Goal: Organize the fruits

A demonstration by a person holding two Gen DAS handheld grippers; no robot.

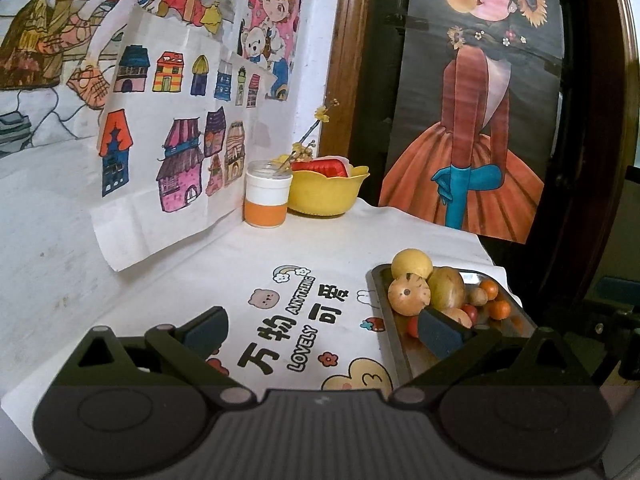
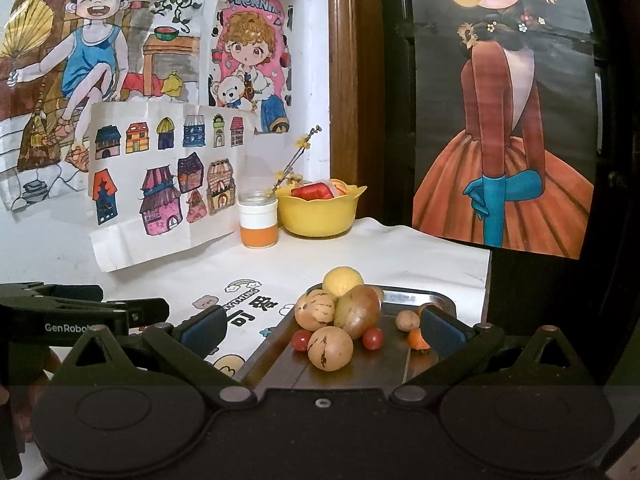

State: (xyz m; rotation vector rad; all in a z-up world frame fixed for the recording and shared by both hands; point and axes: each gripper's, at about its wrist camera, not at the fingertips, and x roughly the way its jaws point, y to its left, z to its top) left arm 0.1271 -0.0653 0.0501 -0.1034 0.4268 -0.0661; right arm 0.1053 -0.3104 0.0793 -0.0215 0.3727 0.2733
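Far ahead of the right gripper [image 2: 324, 328], facing a tall poster [image 2: 504, 184] of a lady in an orange dress, hanging off to the right. Facing also a paper sheet of little coloured houses [image 2: 160, 184], hanging ahead and to the left.

Floating above a white cloth [image 2: 360, 252] with cartoon letters, spreading out under and ahead of both grippers.

Hovering over the near end of a dark metal tray [image 2: 380, 364], lying flat on the cloth and reaching forward between the right gripper's fingers. Holding those fingers spread wide apart and gripping nothing.

Spreading the left gripper [image 1: 324, 330] wide too and gripping nothing. Hovering it over the cloth, with the tray ahead and to its right, and its right finger hiding part of the fruit pile.

Seeing a yellow bowl [image 2: 318, 216] far ahead at the back of the cloth, holding something red. Seeing a white and orange jar [image 2: 258, 220] just left of the bowl, holding a twig with yellow flowers.

Finding the fruits sitting in the tray, ahead of the right gripper and between its fingers:
- Spotting a big brown-green fruit [image 2: 358, 310] in the middle of the pile.
- Spotting a yellow round fruit [image 2: 343, 280] behind it, at the tray's far edge.
- Spotting a speckled tan fruit [image 2: 315, 310] touching the big one on its left.
- Spotting a second tan fruit [image 2: 330, 348] nearest the gripper.
- Spotting a small orange fruit [image 2: 418, 338] and a small tan one [image 2: 407, 320] beside the right finger.
- Spotting two red cherry tomatoes [image 2: 373, 338], sitting one on each side of the nearest tan fruit.
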